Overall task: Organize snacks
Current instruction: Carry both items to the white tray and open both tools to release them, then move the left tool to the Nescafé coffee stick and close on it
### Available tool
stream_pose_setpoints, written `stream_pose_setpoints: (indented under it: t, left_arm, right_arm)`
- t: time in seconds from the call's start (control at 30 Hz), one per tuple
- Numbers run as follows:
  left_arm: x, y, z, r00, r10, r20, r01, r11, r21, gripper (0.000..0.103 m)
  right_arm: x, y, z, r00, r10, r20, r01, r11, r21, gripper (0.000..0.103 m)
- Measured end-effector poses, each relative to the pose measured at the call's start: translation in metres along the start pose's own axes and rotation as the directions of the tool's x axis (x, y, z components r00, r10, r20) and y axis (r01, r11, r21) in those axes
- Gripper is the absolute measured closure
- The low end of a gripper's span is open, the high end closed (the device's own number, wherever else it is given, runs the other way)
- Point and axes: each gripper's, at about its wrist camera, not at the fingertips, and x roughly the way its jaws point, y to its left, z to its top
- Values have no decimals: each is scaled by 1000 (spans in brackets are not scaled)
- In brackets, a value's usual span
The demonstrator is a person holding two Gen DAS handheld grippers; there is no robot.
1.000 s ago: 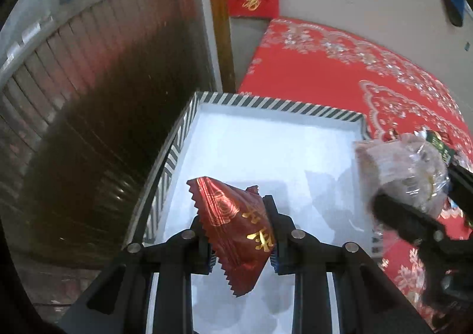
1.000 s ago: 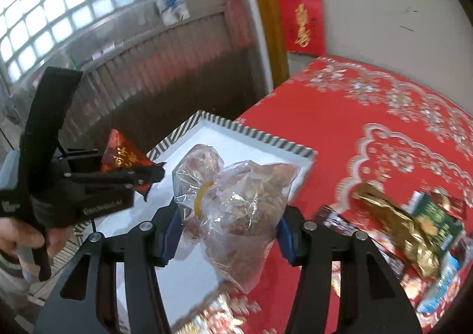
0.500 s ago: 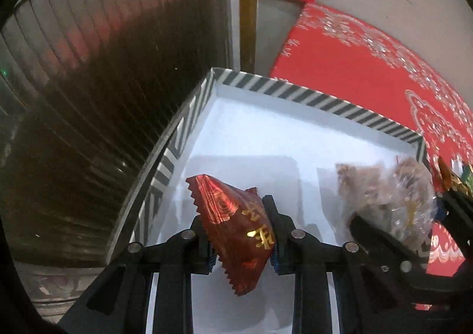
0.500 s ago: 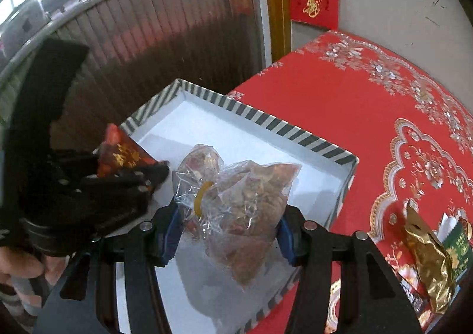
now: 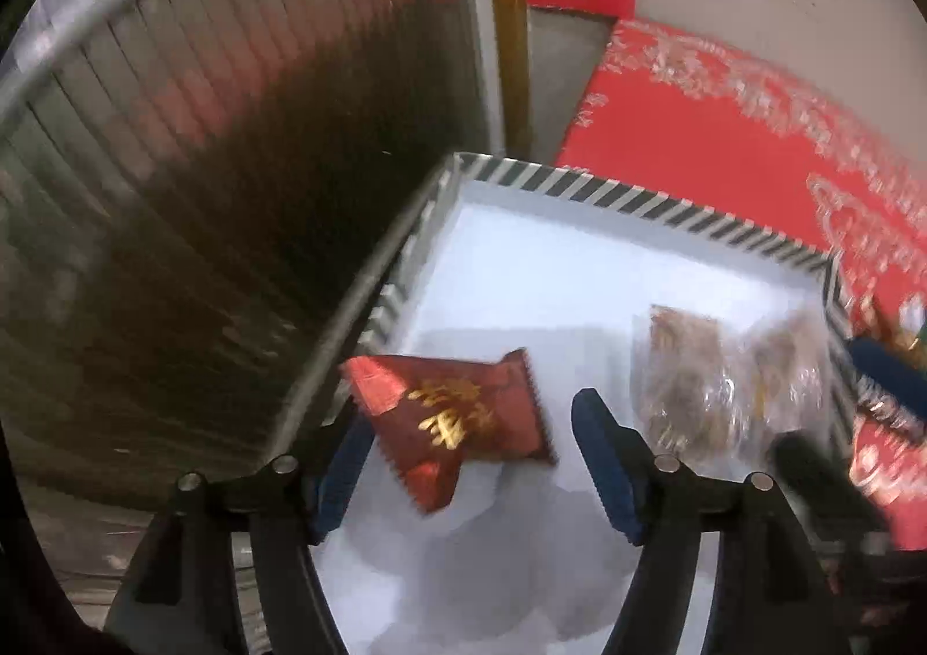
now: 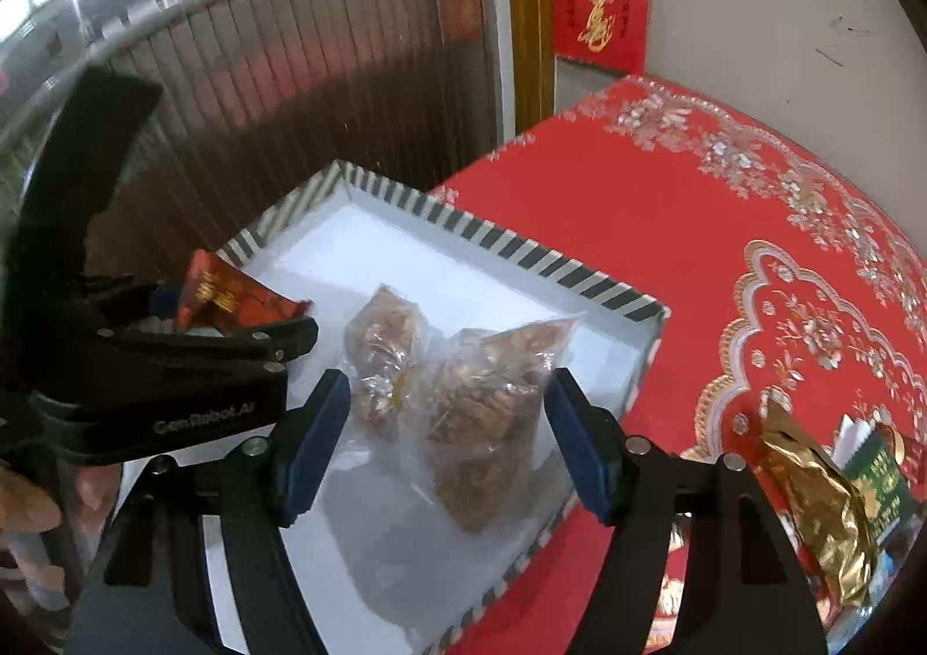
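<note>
A white box with a black-and-white striped rim (image 5: pixel 637 197) (image 6: pixel 521 249) sits at the corner of the red table. My left gripper (image 5: pixel 472 464) hangs over its left side with the jaws opening. A red packet with gold characters (image 5: pixel 457 417) (image 6: pixel 232 295) lies tilted and blurred between the blue pads, no longer pinched. My right gripper (image 6: pixel 446 446) is over the box's right side, its jaws opening too. A clear bag of brown snacks (image 6: pixel 463 400) (image 5: pixel 712 382) sits loose between its pads, resting on the box floor.
A red embroidered tablecloth (image 6: pixel 666 226) covers the table to the right. A gold packet (image 6: pixel 823 498) and a green packet (image 6: pixel 875 475) lie at its right edge. A dark slatted panel (image 5: pixel 203 191) stands left of the box. A hand (image 6: pixel 23 498) holds the left gripper.
Both pairs of jaws have spread from a tight pinch. The red packet has tipped over from upright. The clear bag has sagged onto the box floor. Both grippers have sunk closer to the box.
</note>
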Motion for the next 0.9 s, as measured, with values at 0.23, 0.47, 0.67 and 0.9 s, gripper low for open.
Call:
stream_pose_setpoints:
  t: [0.23,0.47,0.67,0.9]
  left_arm:
    - [-69,-18,-22,982,-49,182,41,998,47,32]
    - [-117,-59,-40,957,-128,259,107,990,94,32]
    - [-136,-112,-53,945,-212,247,174,970,168,32]
    - [-133,-178,-54,945,-279,168,240,945,220,30]
  right_arm:
    - [-79,-15,-17,990,-4,139,0,1000,27,23]
    - [-139,-53,-59,980,-99,172,87,993,77,22]
    - [-177,-91,-94,964,-210,166,192,974,117,22]
    - [-214,-146,-141,945,-306,118,277,938,209,22]
